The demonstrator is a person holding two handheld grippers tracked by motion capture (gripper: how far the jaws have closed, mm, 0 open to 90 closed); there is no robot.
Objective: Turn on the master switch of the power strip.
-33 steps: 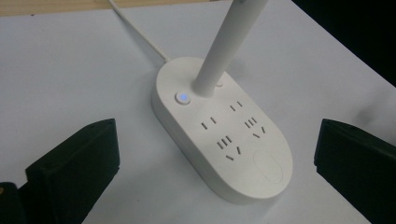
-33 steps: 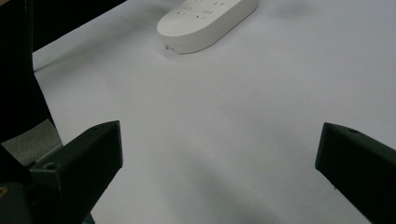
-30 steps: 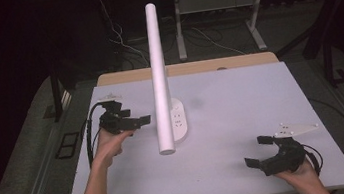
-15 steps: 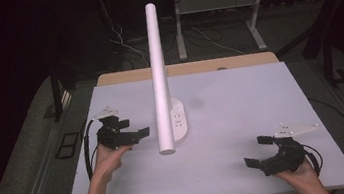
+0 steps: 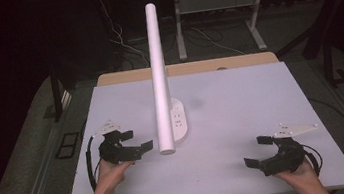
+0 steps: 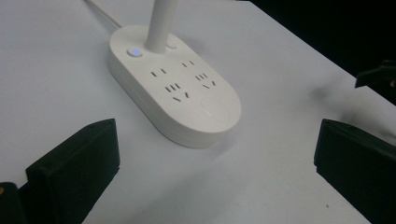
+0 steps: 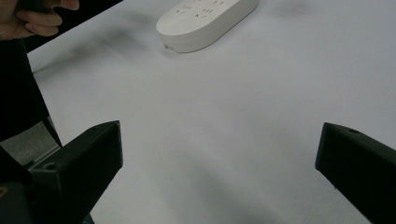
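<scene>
A white oval power strip lies mid-table, with a tall white pole rising over it. My left gripper stands open just left of the strip, and nothing is between its jaws. In the left gripper view the strip shows several sockets and a lit blue button, a little beyond the open left gripper. My right gripper is open and holds nothing near the front right of the table. Its own view shows the right gripper over bare table, with the strip far ahead.
The white table has a wooden strip along its far edge. Cables and metal desk legs lie on the dark floor behind. A thin white cord leaves the strip's far end. The other hand shows at the right gripper view's top left.
My left gripper has drawn back toward the table's front edge, staying open beside the strip. The right gripper has not moved.
</scene>
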